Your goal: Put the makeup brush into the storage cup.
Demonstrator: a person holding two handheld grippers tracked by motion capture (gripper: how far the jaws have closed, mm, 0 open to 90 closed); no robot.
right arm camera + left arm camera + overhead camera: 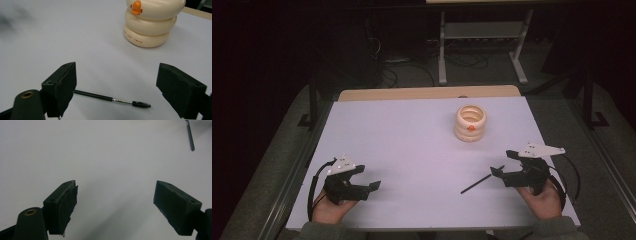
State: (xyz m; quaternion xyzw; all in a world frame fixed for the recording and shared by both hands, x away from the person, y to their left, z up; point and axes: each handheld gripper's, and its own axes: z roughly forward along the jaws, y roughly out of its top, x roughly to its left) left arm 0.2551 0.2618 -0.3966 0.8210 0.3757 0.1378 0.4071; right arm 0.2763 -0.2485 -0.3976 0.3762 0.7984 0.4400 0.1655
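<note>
Fingers (pixel 60 87) on the right gripper (pixel 116 88) were spread about as wide as they go and had hold of nothing, with the little black spoolie brush (pixel 112 99) lying flat on the tabletop (pixel 412 145) right in the gap between them, handle running toward one jaw, bristle end toward the other, neither pad touching it as far as I could tell. In the high view that right gripper (pixel 502 167) sat near the tabletop's right edge, close to the front right corner, and the spoolie brush (pixel 481 180) stretched from just at the jaws out toward the middle of the front edge. The left gripper (pixel 113 205) was the same story, jaws wide apart, nothing between them but bare white surface; in the high view it (pixel 371 187) rested by the front left corner, well apart from everything. The cream ringed holder (pixel 471 123) with the orange beak stood upright toward the back right of the tabletop, open at the top, and looked empty from above. So my read was that basically nothing was done yet: the brush hadn't been picked up, and the whole job was still ahead, meaning close on the handle, lift it, carry it over and drop it into the holder, if that's where it was headed
</note>
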